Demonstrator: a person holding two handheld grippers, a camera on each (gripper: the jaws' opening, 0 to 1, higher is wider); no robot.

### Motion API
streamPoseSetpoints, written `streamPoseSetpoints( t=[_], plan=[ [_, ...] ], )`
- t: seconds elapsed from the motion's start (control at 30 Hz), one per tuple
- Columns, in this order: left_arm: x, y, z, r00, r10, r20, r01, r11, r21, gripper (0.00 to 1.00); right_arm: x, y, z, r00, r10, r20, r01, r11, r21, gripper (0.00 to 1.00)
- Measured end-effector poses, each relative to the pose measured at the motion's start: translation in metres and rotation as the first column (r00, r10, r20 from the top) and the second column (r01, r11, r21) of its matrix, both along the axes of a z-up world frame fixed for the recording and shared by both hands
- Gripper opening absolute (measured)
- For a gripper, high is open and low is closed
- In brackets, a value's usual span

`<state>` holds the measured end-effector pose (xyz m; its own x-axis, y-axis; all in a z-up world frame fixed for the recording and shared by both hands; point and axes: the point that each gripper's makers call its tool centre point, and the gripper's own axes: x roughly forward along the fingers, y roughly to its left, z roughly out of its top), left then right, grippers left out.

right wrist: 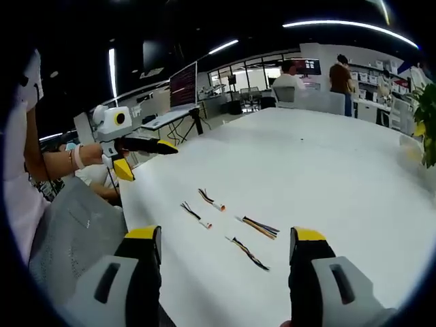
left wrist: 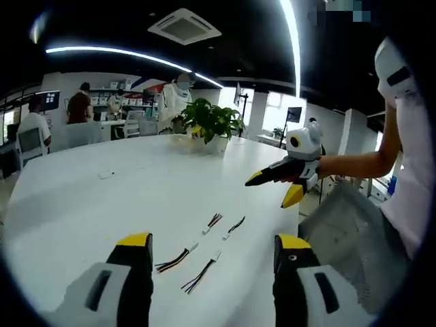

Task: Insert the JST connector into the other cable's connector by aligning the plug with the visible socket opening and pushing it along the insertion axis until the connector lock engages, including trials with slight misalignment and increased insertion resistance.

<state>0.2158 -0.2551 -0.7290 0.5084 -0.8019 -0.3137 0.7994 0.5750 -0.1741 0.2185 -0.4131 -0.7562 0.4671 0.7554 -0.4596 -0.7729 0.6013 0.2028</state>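
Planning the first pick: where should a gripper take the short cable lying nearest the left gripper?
Probably on the white connector end of the nearest short multicoloured cable, coming straight down from above: it lies flat on the white table, and the thin wires fanning from it offer little to pinch.

White table [left wrist: 82, 204], multicoloured wire cables [right wrist: 257, 227], yellow-tipped black tongs [left wrist: 212, 253], green-leaved plant [left wrist: 211, 121]
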Motion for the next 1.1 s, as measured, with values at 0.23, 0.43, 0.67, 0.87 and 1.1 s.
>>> streamPoseSetpoints(
  t=[0.23, 0.43, 0.67, 0.87, 1.1],
  plan=[
    [0.007, -0.001, 0.017, 0.997, -0.014, 0.073, 0.022, 0.993, -0.114, 0.68, 0.009, -0.007, 0.002, 1.0, 0.015, 0.028, -0.015, 1.0, -0.002, 0.75],
    [0.007, -0.005, 0.014, 0.997, -0.041, 0.059, 0.047, 0.993, -0.111, 0.67, 0.004, -0.005, -0.001, 0.996, 0.077, 0.04, -0.075, 0.996, -0.043, 0.74],
    [-0.001, -0.009, -0.011, 0.994, -0.09, -0.067, 0.082, 0.99, -0.116, 0.69, 0.005, 0.002, 0.003, 0.99, 0.127, 0.064, -0.125, 0.992, -0.028, 0.7],
    [0.001, -0.006, -0.026, 0.99, -0.092, -0.105, 0.081, 0.992, -0.101, 0.7, 0.009, 0.005, 0.009, 0.985, 0.154, 0.072, -0.157, 0.987, 0.029, 0.66],
    [0.01, 0.0, -0.032, 0.99, -0.078, -0.118, 0.064, 0.991, -0.118, 0.69, 0.021, 0.001, 0.01, 0.986, 0.146, 0.074, -0.15, 0.987, 0.052, 0.61]
  ],
)
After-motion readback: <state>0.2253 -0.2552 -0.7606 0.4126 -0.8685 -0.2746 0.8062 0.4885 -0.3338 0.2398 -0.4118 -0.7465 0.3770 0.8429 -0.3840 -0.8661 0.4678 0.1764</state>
